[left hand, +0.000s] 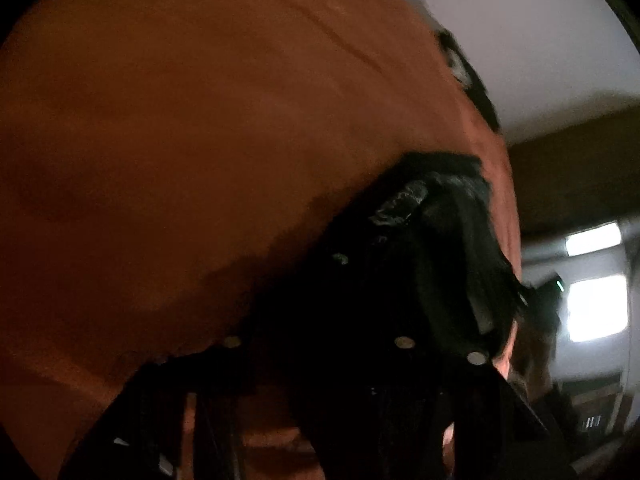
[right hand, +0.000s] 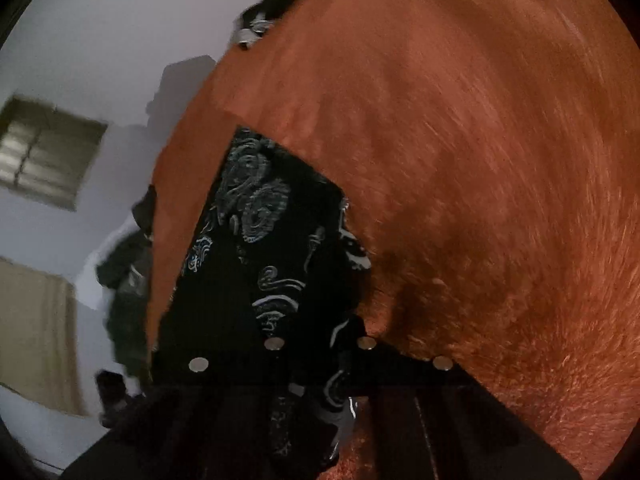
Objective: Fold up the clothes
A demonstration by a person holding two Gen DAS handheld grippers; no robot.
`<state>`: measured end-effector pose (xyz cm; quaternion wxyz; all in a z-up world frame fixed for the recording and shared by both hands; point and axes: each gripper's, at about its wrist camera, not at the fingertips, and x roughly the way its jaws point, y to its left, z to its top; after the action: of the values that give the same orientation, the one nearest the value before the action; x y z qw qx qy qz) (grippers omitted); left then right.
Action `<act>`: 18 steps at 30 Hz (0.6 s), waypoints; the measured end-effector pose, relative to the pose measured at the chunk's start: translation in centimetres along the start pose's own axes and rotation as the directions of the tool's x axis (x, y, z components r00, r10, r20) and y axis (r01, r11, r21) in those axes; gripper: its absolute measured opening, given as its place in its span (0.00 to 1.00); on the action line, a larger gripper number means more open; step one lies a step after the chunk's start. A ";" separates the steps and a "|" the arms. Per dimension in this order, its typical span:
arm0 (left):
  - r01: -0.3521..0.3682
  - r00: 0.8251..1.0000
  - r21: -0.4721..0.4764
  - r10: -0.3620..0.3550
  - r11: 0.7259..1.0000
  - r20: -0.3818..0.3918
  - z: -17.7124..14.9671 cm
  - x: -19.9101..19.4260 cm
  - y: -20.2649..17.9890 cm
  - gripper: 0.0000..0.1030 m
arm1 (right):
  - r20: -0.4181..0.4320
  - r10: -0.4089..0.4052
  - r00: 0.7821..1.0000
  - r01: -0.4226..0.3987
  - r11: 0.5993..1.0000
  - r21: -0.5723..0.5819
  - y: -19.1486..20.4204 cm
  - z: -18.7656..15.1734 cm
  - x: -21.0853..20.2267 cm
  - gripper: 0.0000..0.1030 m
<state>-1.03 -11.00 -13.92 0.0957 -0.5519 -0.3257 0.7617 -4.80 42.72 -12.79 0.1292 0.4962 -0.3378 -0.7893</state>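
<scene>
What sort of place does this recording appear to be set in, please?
Probably a room in a home: an orange-brown bed cover under a black patterned garment, plain pale walls, and a window.

Orange-brown cover point(right hand: 460, 128) fills most of both views. Black patterned garment point(right hand: 256, 216) lies on it, near side; texture blurred.
</scene>
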 end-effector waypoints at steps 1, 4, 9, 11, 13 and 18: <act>0.008 1.000 -0.009 -0.007 1.000 0.030 -0.1 -0.7 -0.2 0.17 | 0.019 -0.022 1.000 0.022 0.999 -0.037 1.0 0.1 -0.3 0.04; -0.016 0.982 0.127 -0.008 0.992 0.187 -0.4 -4.9 -3.0 0.15 | 0.129 -0.017 0.991 0.042 0.981 -0.192 5.6 0.2 -3.3 0.04; -0.096 0.970 0.219 0.042 0.971 0.240 1.3 -5.8 -2.3 0.16 | 0.169 -0.065 0.983 0.108 0.959 -0.261 7.4 0.4 -3.3 0.04; -0.098 0.984 0.140 0.075 0.985 0.164 1.8 -3.5 0.3 0.16 | 0.070 -0.123 0.990 0.136 0.966 -0.220 5.1 0.9 -0.1 0.07; -0.102 0.989 0.118 0.088 0.988 0.121 1.4 -2.6 1.0 0.21 | -0.024 -0.172 0.985 0.165 0.970 -0.177 2.9 1.1 2.3 0.17; -0.069 0.992 0.146 0.053 0.987 0.113 0.1 -4.2 0.5 0.49 | 0.039 -0.152 0.988 0.156 0.979 -0.133 2.3 0.5 -1.2 0.48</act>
<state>0.51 -13.54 -10.92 0.0954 -0.5106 -0.2552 0.8155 -5.00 41.85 -10.27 0.0964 0.4997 -0.2456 -0.8250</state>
